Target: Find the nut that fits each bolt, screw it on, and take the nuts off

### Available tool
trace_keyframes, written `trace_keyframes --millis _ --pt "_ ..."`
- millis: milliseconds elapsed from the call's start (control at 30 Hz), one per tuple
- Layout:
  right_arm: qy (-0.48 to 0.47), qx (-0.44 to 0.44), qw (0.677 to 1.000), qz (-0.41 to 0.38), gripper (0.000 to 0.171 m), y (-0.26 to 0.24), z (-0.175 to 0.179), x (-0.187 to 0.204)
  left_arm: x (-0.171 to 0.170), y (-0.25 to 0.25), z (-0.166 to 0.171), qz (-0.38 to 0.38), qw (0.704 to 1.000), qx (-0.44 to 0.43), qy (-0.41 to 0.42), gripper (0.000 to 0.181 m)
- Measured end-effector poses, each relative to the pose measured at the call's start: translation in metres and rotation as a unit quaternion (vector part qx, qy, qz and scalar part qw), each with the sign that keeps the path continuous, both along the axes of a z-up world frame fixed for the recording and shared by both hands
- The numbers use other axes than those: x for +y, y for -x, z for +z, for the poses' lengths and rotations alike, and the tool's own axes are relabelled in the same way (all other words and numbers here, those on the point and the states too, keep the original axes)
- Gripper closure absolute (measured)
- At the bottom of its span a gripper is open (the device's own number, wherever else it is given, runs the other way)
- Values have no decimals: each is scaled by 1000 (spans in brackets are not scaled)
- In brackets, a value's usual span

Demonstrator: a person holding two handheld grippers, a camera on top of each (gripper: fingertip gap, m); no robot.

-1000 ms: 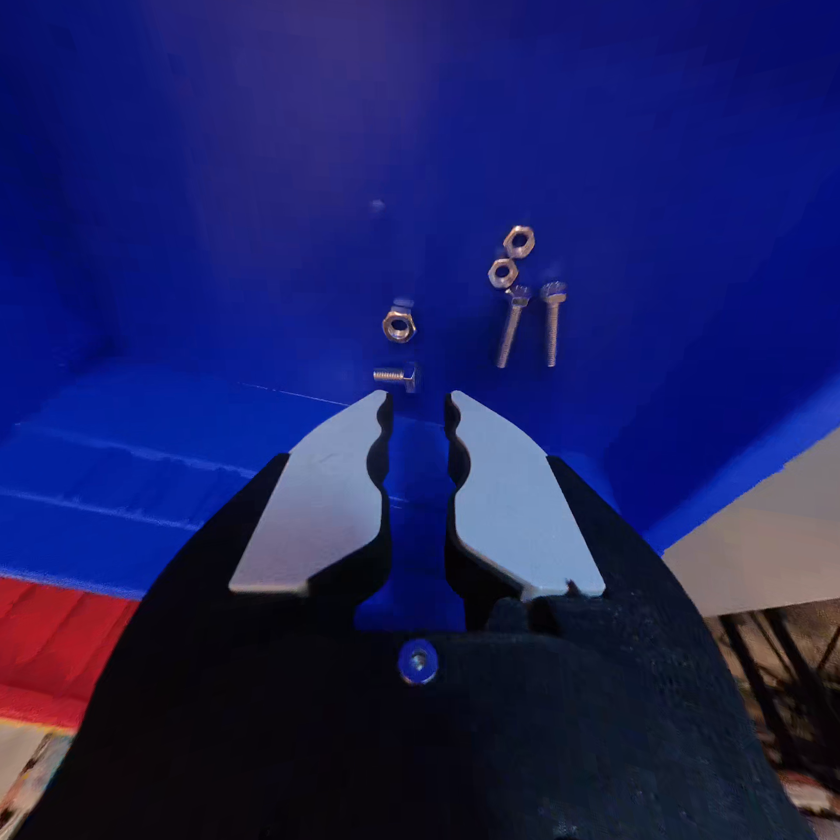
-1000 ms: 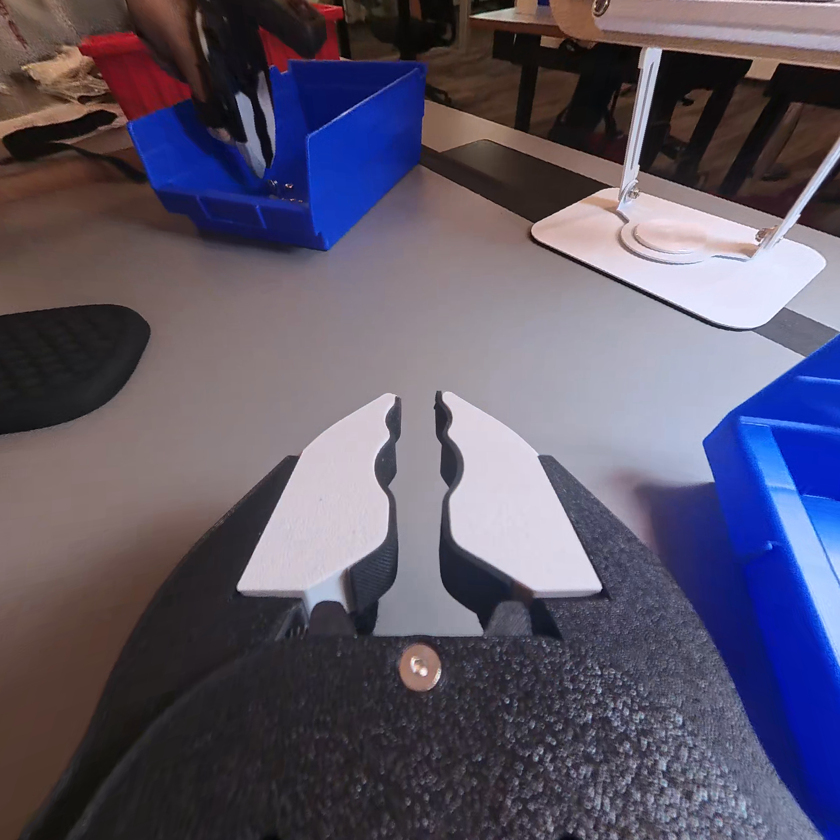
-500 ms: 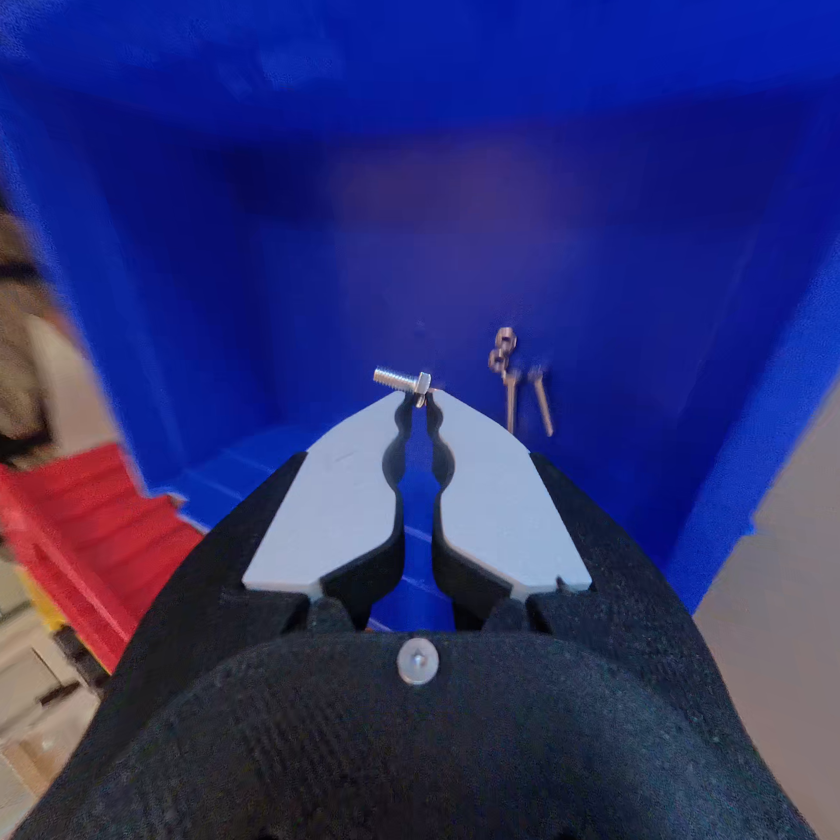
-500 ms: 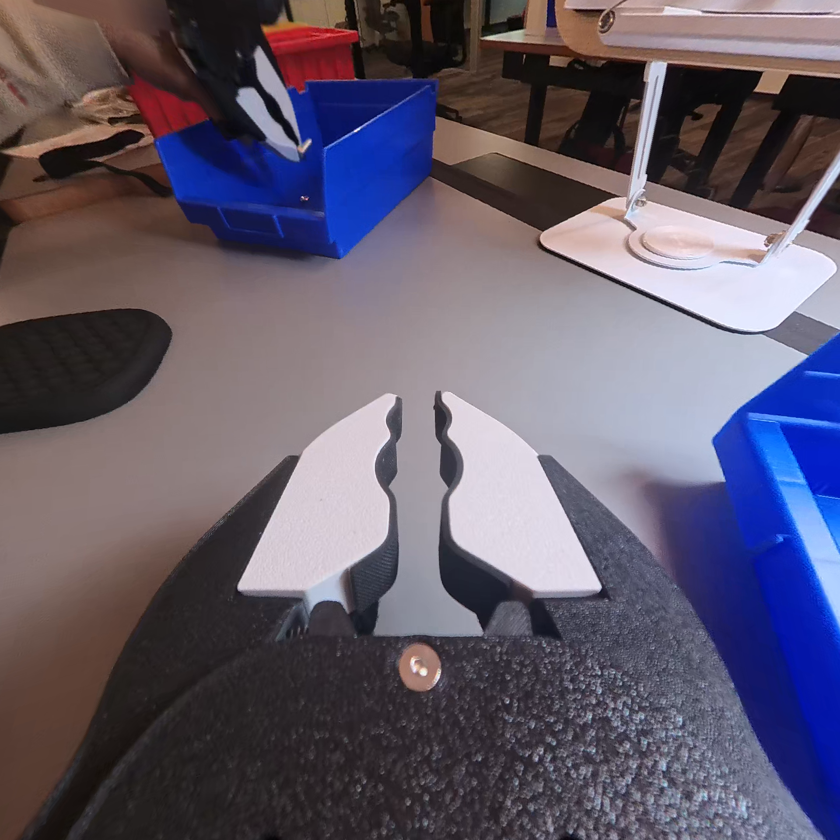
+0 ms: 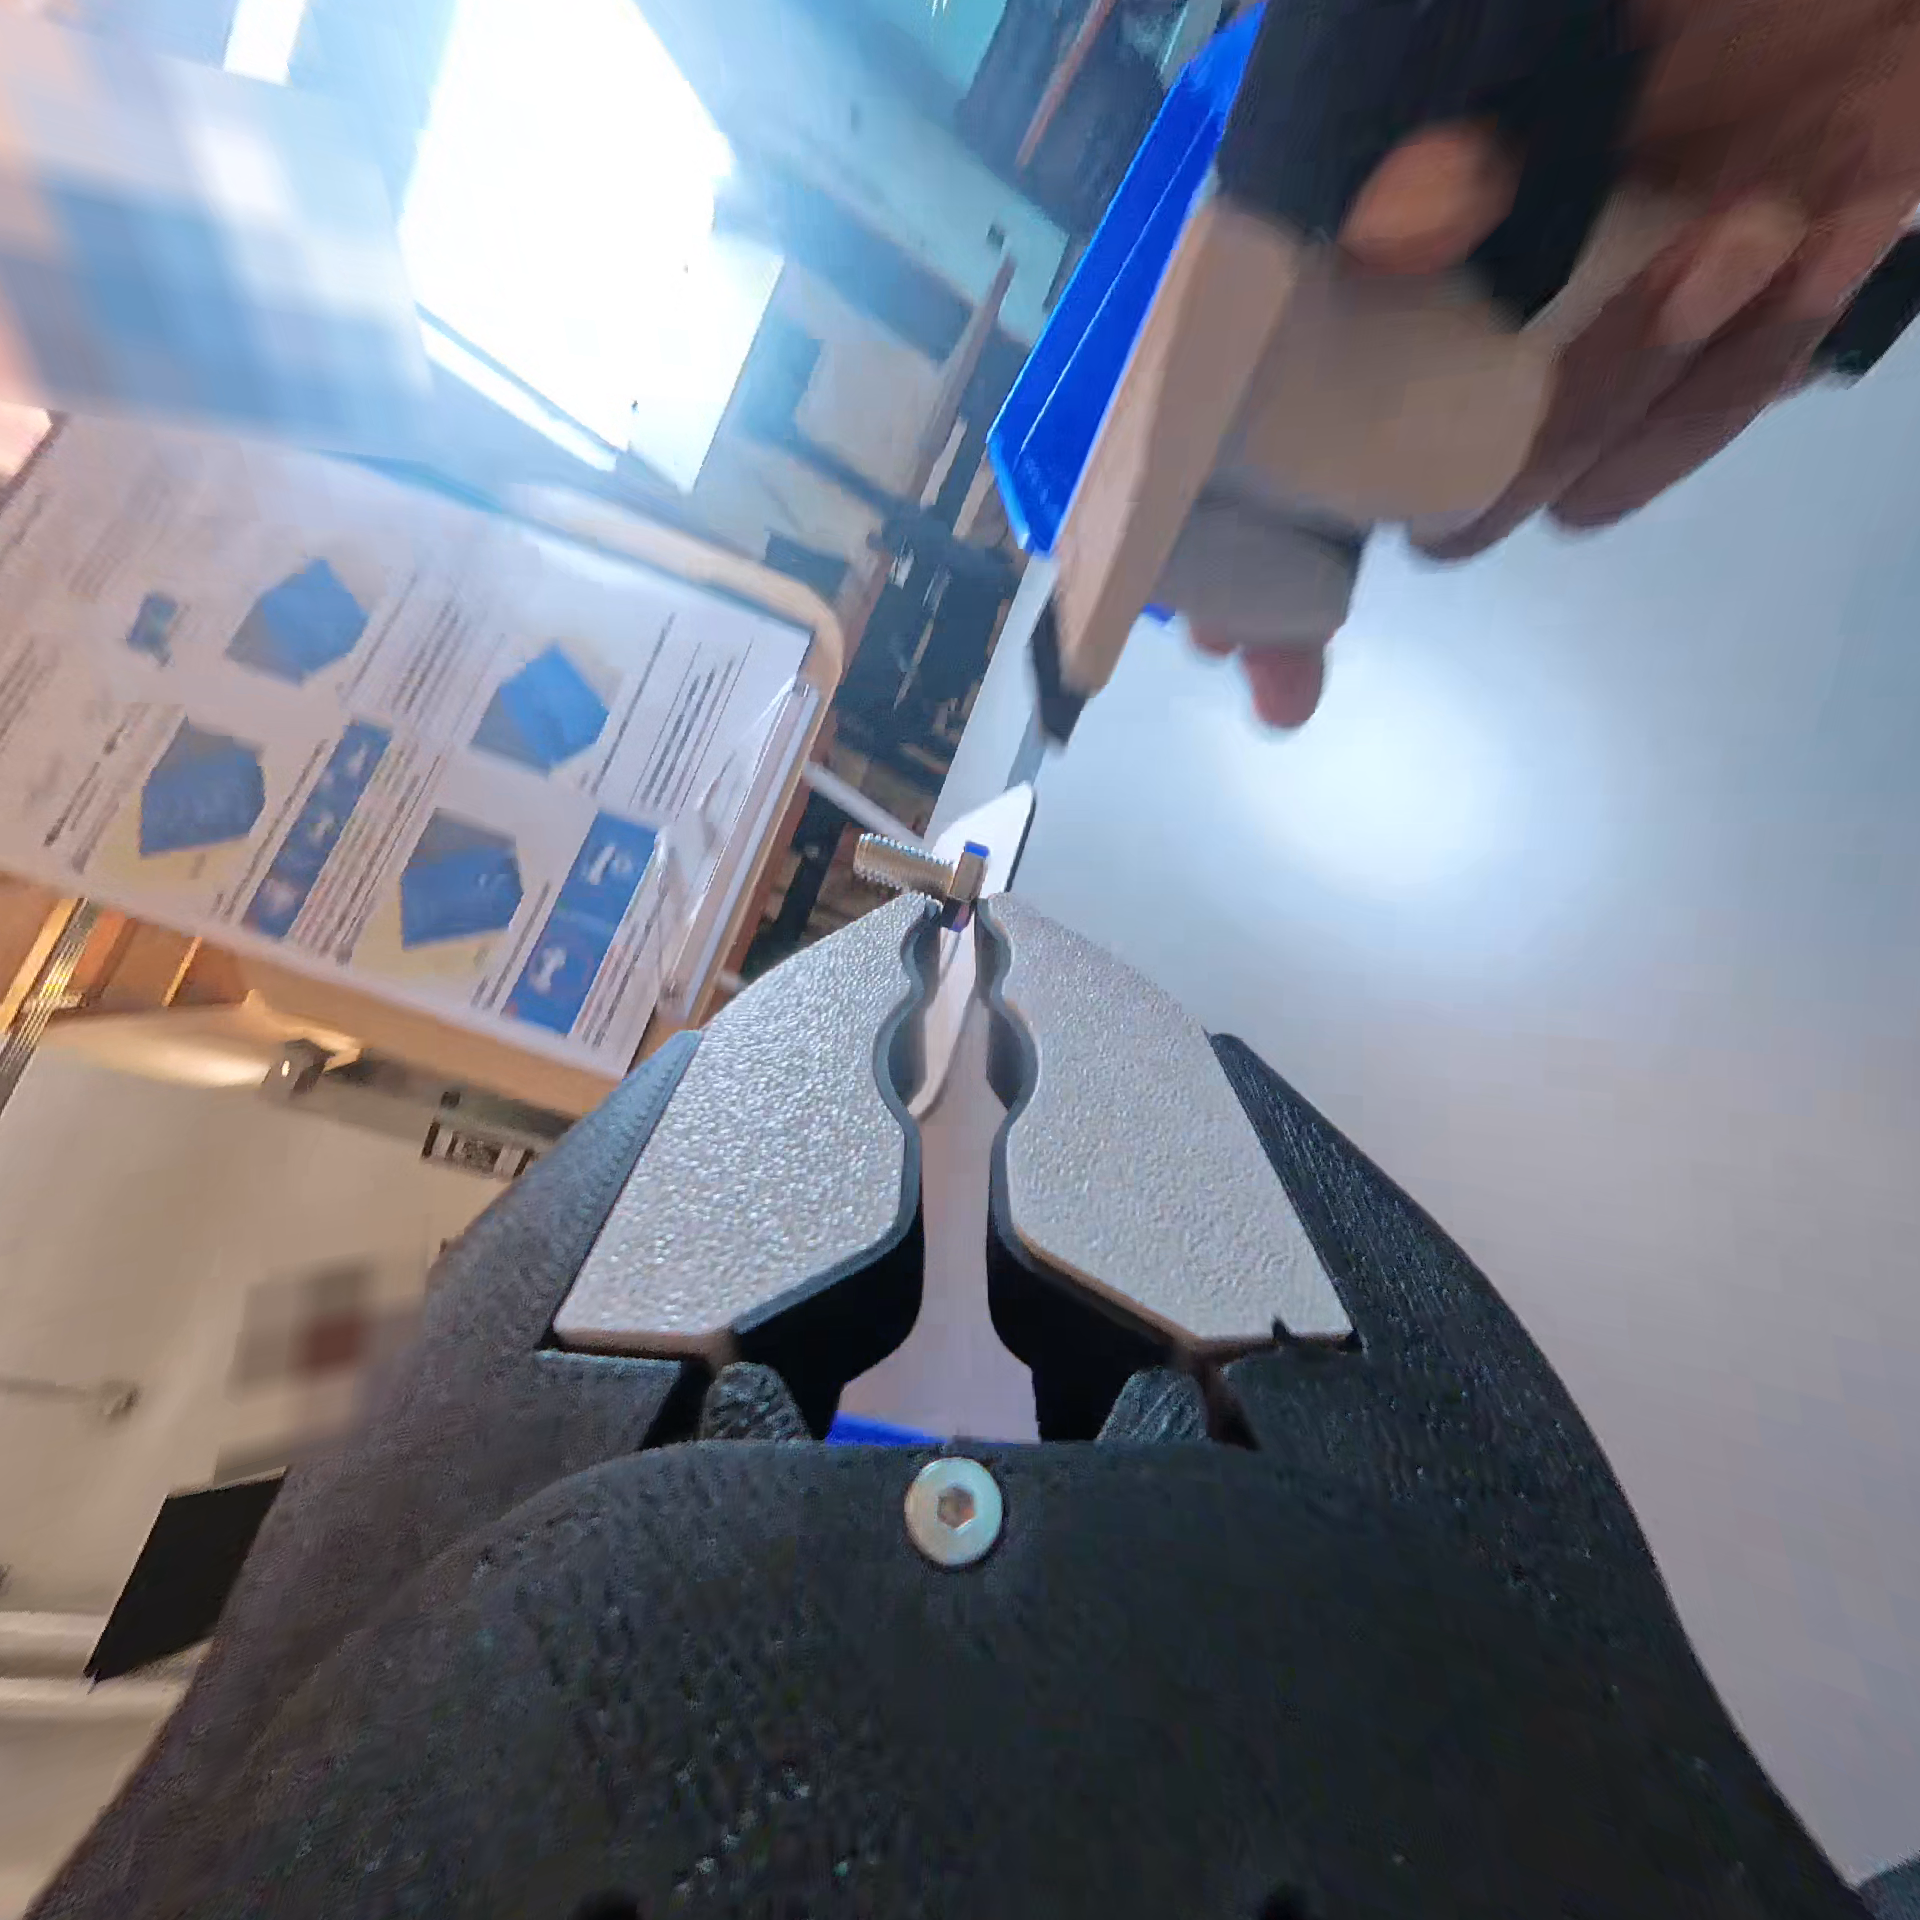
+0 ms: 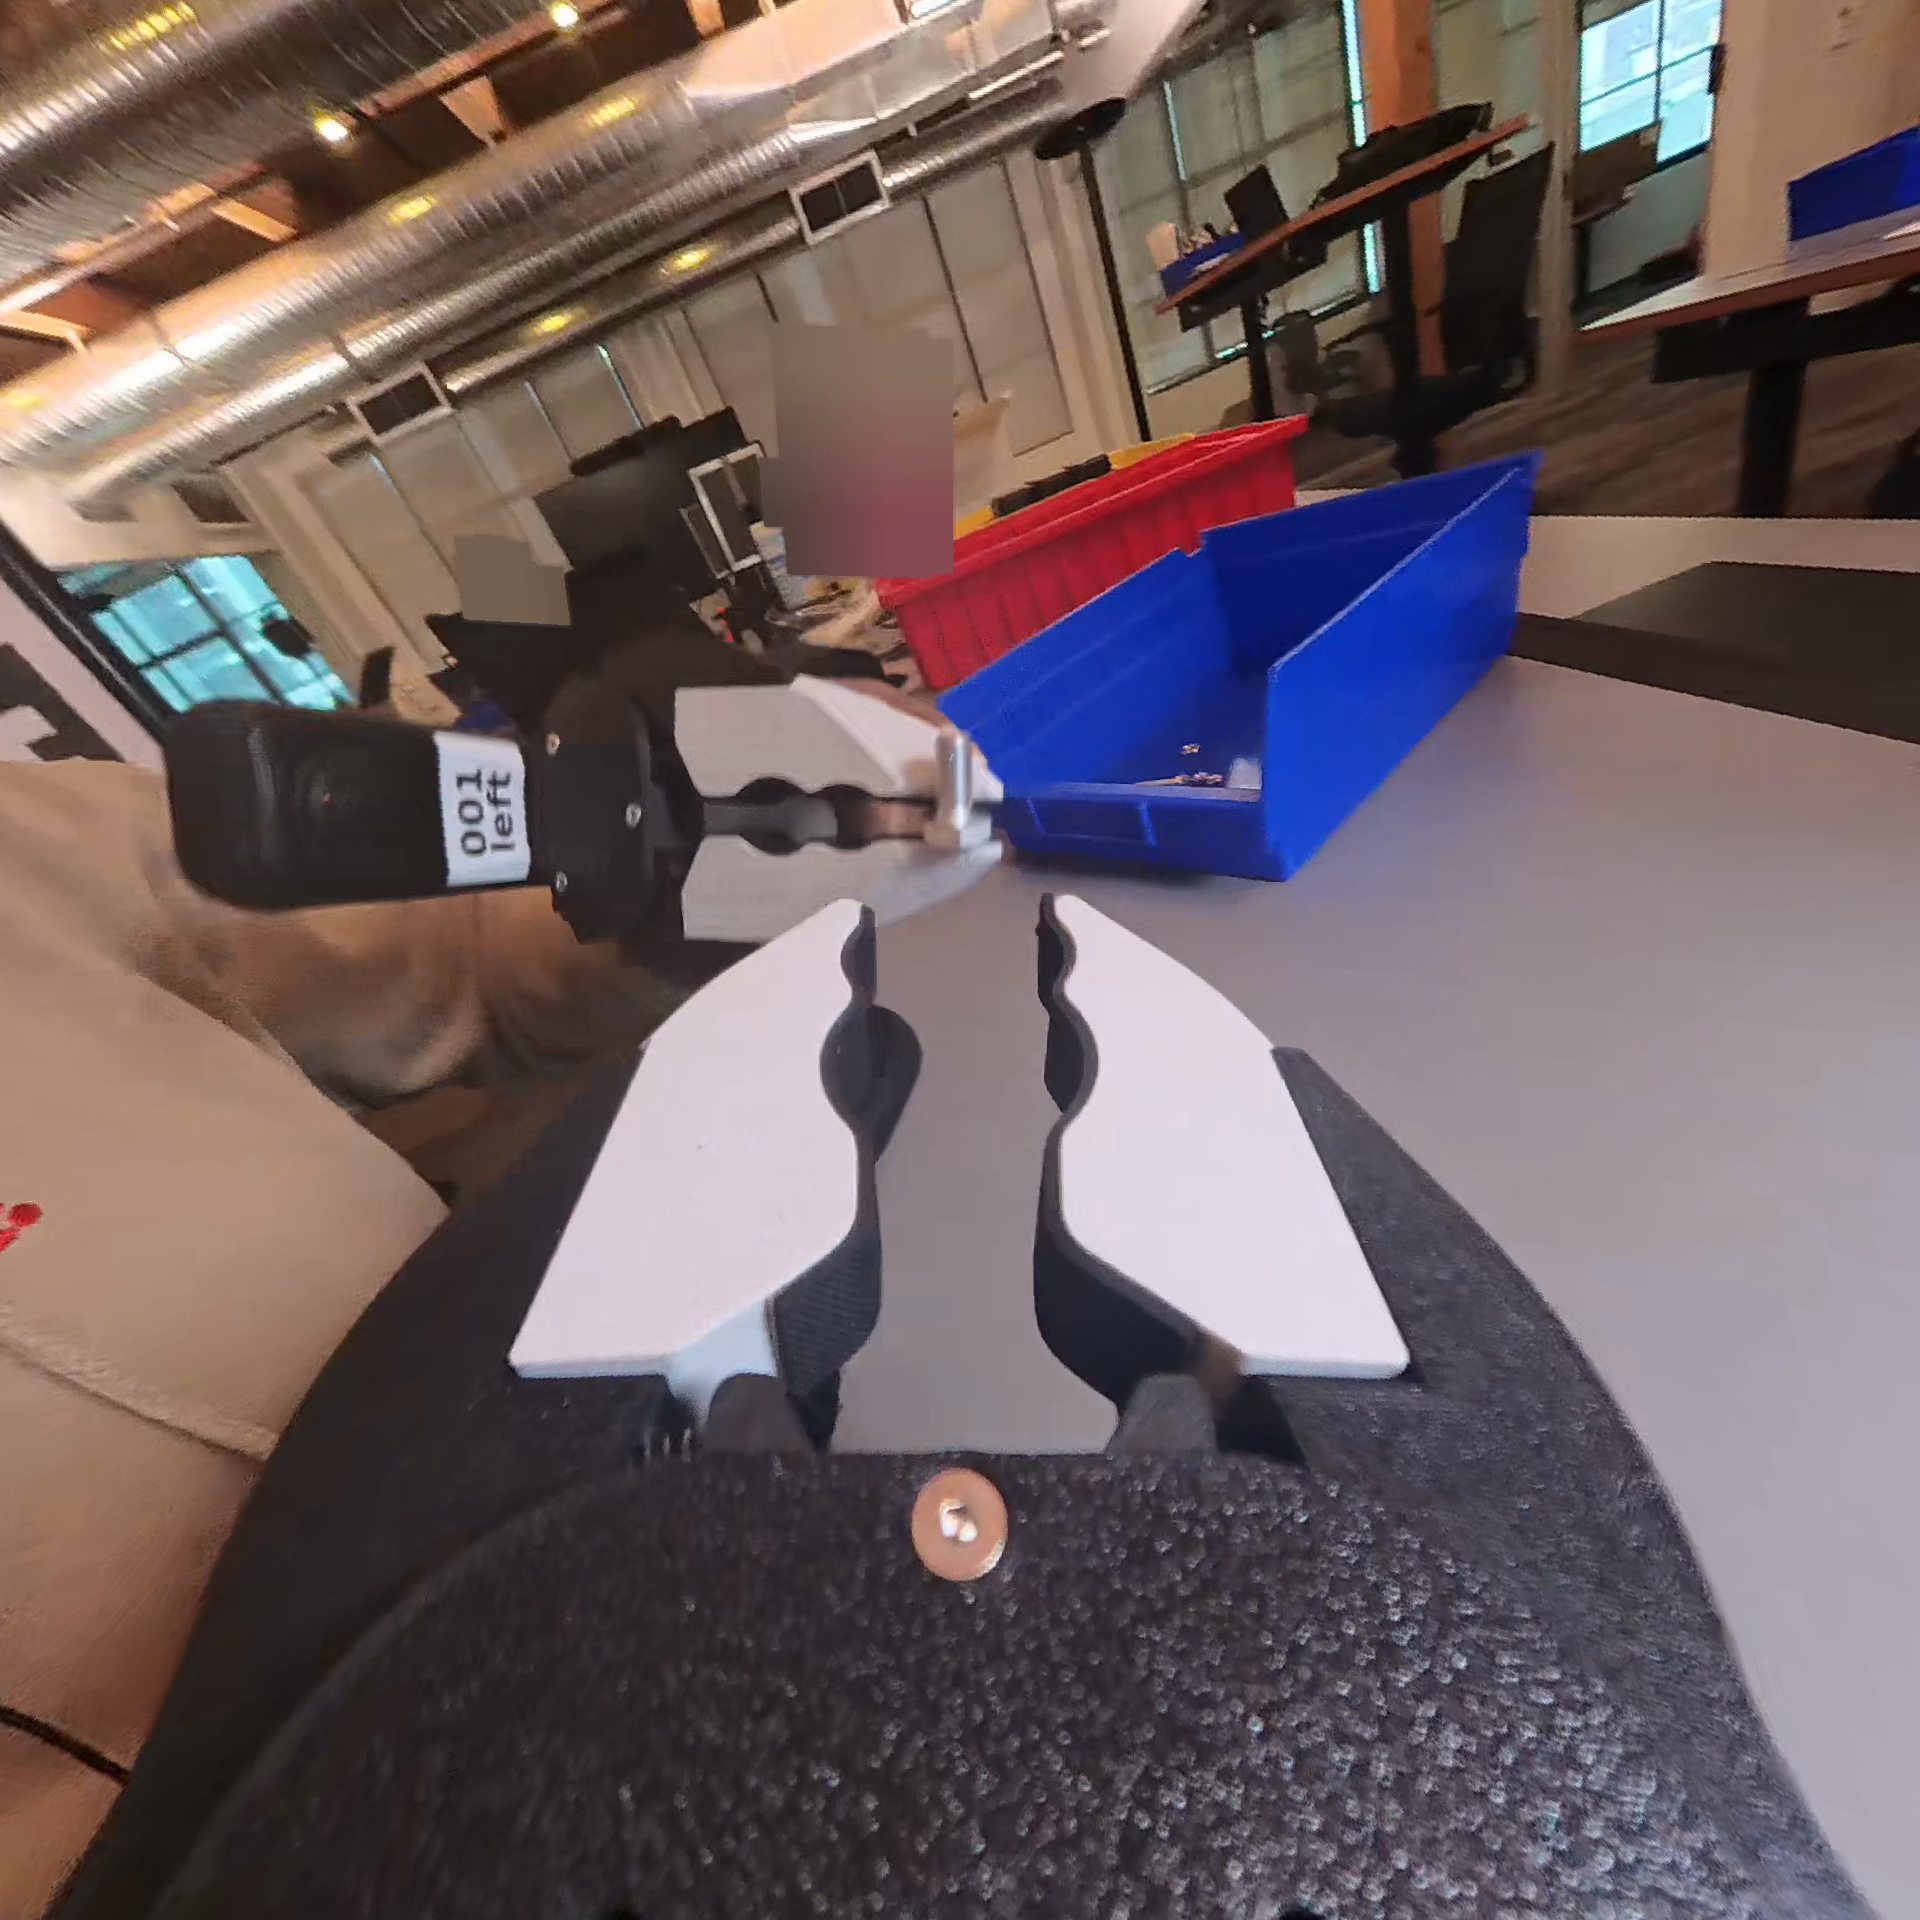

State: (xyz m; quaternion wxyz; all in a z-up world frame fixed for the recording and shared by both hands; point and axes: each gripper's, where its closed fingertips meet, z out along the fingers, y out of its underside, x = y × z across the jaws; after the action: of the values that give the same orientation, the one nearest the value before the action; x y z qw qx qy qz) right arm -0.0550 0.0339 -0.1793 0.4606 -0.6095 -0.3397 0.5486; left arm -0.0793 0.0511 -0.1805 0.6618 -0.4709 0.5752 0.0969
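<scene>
My left gripper (image 5: 958, 906) is shut on a short silver bolt (image 5: 914, 864), pinched by its head at the fingertips, threads pointing left. In the right wrist view the left gripper (image 6: 961, 816) is held in the air just ahead of my right gripper, with the bolt (image 6: 954, 781) standing upright in its tips. My right gripper (image 6: 954, 912) is open and empty, a little below and in front of the bolt. The blue bin (image 6: 1299, 675) on the grey table holds the other small bolts and nuts (image 6: 1195, 774). In the left wrist view a hand holds the right gripper (image 5: 1049, 686).
A red bin (image 6: 1091, 540) stands behind the blue one. A person's beige sleeve (image 6: 156, 1195) fills the left of the right wrist view. A sheet of pictures on a stand (image 5: 364, 748) and another blue bin (image 5: 1101, 343) show in the left wrist view. My two grippers' fingertips are within a few centimetres of each other.
My left gripper closed on the short bolt, lifted it out of the blue bin and carried it over in front of my right gripper. My right gripper rose, turned towards it and opened wider.
</scene>
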Motion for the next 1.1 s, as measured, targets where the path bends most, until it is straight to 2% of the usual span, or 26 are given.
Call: trace_keyframes --millis 100,200,300,333,400,467,533,600,700,767,867,1100 --pt "5 1 1000 21 142 6 -4 -6 -15 -24 -2 -37 999 2 -11 175" --pt "13 11 999 31 154 4 -5 -9 -18 -30 -8 -49 999 8 -12 175" --pt "0 2 999 41 157 2 -8 -12 -20 -32 -12 -65 998 -2 7 175" --pt "-9 -1 999 43 157 2 -9 -13 -22 -33 -13 -78 997 -9 17 175" --pt "-37 -9 999 39 157 -1 -8 -12 -25 -32 -13 -114 989 -48 80 162" --pt "-79 -30 996 30 157 -5 -10 -11 -31 -31 -13 -158 965 -96 188 150" --pt "-129 -65 989 24 157 -4 -15 -14 -38 -29 -5 -205 925 -161 276 150" --pt "-169 -84 982 26 157 0 -19 -21 -41 -29 -1 -229 891 -196 339 153" --pt "-193 -93 976 33 157 7 -23 -30 -50 -31 -5 -261 863 -191 387 165" --pt "-200 -97 974 32 157 8 -24 -31 -52 -31 -8 -264 863 -186 387 173" --pt "-205 -99 973 29 157 8 -25 -31 -52 -31 -9 -254 873 -174 379 173" --pt "-200 -99 975 10 153 9 -24 -27 -49 -32 -5 -248 867 -203 382 174"
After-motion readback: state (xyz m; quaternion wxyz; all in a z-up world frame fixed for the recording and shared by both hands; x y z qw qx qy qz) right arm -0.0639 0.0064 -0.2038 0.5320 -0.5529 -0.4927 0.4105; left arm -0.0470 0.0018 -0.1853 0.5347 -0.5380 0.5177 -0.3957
